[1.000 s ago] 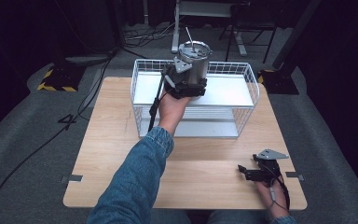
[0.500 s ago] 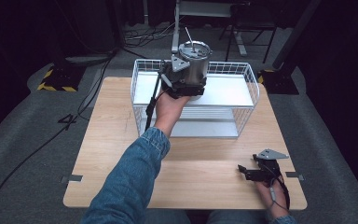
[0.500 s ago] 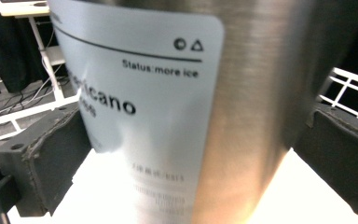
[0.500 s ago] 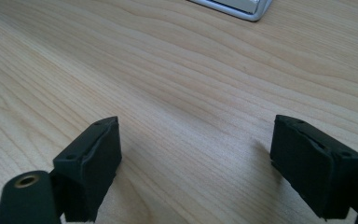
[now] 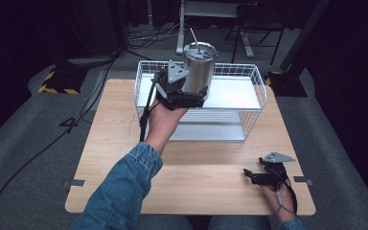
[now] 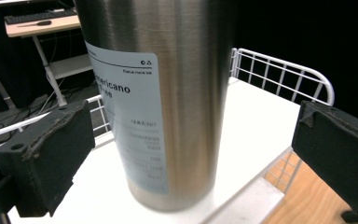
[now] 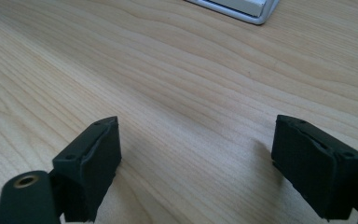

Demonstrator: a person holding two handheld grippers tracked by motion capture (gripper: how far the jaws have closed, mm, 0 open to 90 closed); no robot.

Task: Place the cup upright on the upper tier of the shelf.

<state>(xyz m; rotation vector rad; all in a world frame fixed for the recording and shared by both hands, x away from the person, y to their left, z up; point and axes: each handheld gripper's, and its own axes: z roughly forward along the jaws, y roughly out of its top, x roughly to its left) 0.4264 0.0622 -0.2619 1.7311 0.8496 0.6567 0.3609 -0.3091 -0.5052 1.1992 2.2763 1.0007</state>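
Note:
A steel tumbler with a white label and a straw stands upright on the white top shelf of a wire rack. My left gripper is open. Its jaws stand either side of the tumbler's base, with a gap on both sides in the left gripper view. At the table's front right, my right gripper rests low over the wood, open with nothing between its pads.
The white wire rack stands at the back middle of the wooden table, with a lower shelf under the top one. A black cable trails from the left gripper down to the table. Dark floor and furniture legs lie beyond.
The tumbler now stands upright on the shelf. The left gripper has drawn back slightly towards the person. The right gripper has not moved.

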